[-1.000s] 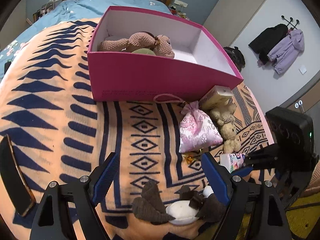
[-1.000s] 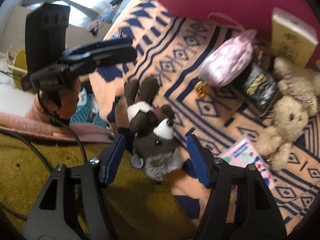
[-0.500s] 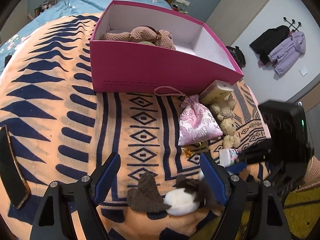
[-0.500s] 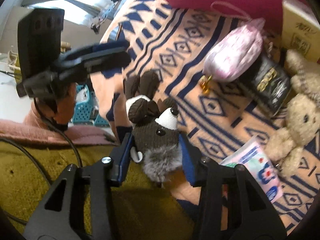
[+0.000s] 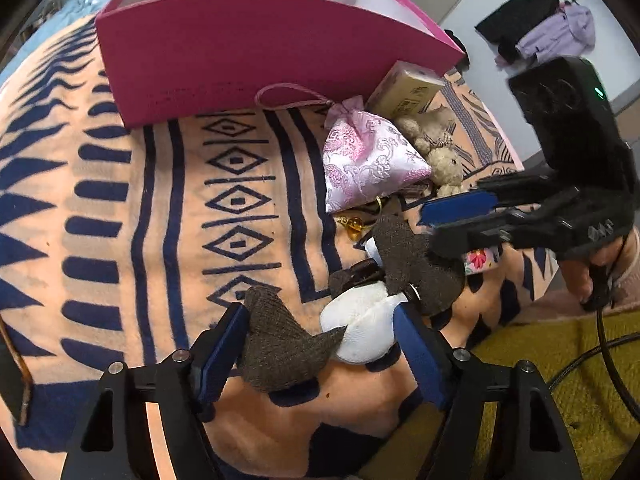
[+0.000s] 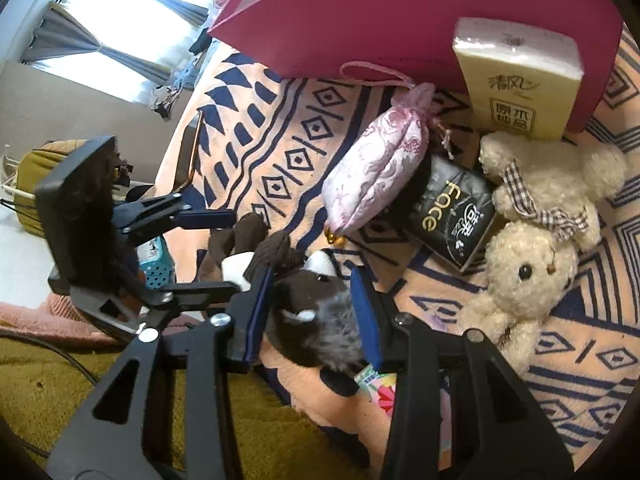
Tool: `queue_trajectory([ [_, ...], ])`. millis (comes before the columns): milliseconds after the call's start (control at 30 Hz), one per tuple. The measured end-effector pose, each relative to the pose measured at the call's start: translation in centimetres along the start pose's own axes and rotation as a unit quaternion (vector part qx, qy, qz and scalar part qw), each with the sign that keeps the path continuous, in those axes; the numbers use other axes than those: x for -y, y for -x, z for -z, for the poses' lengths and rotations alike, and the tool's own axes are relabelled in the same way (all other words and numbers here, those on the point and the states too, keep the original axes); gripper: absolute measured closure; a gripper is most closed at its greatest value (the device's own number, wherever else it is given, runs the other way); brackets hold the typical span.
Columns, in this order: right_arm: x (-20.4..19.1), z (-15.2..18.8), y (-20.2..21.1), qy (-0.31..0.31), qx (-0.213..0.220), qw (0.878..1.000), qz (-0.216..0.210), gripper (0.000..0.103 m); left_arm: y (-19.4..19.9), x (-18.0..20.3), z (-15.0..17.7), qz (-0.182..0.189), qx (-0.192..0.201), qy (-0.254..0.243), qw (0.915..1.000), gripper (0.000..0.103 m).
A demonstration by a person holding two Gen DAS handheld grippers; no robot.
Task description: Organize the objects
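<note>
Only the right view shows the knitted brown plush toy head, seemingly pinched by the right gripper, jaws opening; the left gripper jaws closing around its legs at the bed's edge.

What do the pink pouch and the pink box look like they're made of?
Pink pouch: looks like glossy satin brocade, judging by its sheen and woven floral pattern, with a twisted cord loop. Pink box: probably matte cardboard, since the walls are thin, stiff and flat, with a white inside.
</note>
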State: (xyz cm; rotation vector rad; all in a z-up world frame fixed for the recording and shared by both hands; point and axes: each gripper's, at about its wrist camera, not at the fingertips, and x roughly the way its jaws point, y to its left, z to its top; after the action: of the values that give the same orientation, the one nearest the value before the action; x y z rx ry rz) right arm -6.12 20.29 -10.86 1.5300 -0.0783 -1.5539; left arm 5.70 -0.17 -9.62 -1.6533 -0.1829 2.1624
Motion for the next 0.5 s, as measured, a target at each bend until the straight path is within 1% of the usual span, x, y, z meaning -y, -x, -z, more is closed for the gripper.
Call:
queue_trajectory([
  [33,-0.3,0.2,0.2,0.004,0.005,1.0,0.006,0.044,0.0,-0.1,0.0,-0.001,0.001,0.002,1.0,0.028],
  [100,-0.8,0.5,0.4,0.016,0.009,1.0,0.018,0.04,0.1,-0.2,-0.1,-0.002,0.004,0.006,1.0,0.028],
  [133,-1.1,0.7,0.4,0.022,0.006,1.0,0.021,0.039,0.0,-0.1,-0.2,-0.003,0.004,0.006,1.0,0.028],
  [267,-1.2,1.6,-0.4,0.031,-0.01,0.999,0.033,0.039,0.0,-0.2,-0.7,-0.004,0.006,0.007,1.0,0.028],
  [367,-0.9,1.8,-1.1,0.029,-0.009,0.999,0.039,0.039,0.0,-0.4,-1.0,-0.001,0.006,0.011,0.9999,0.028],
  [433,-0.6,1.5,-1.7,0.024,-0.012,0.999,0.038,0.046,0.2,-0.7,-1.1,0.002,0.007,0.016,0.9998,0.028],
  [500,-0.3,1.4,-1.7,0.015,-0.008,0.999,0.028,0.049,0.6,-0.9,-1.1,0.006,0.01,0.021,0.9997,0.028],
])
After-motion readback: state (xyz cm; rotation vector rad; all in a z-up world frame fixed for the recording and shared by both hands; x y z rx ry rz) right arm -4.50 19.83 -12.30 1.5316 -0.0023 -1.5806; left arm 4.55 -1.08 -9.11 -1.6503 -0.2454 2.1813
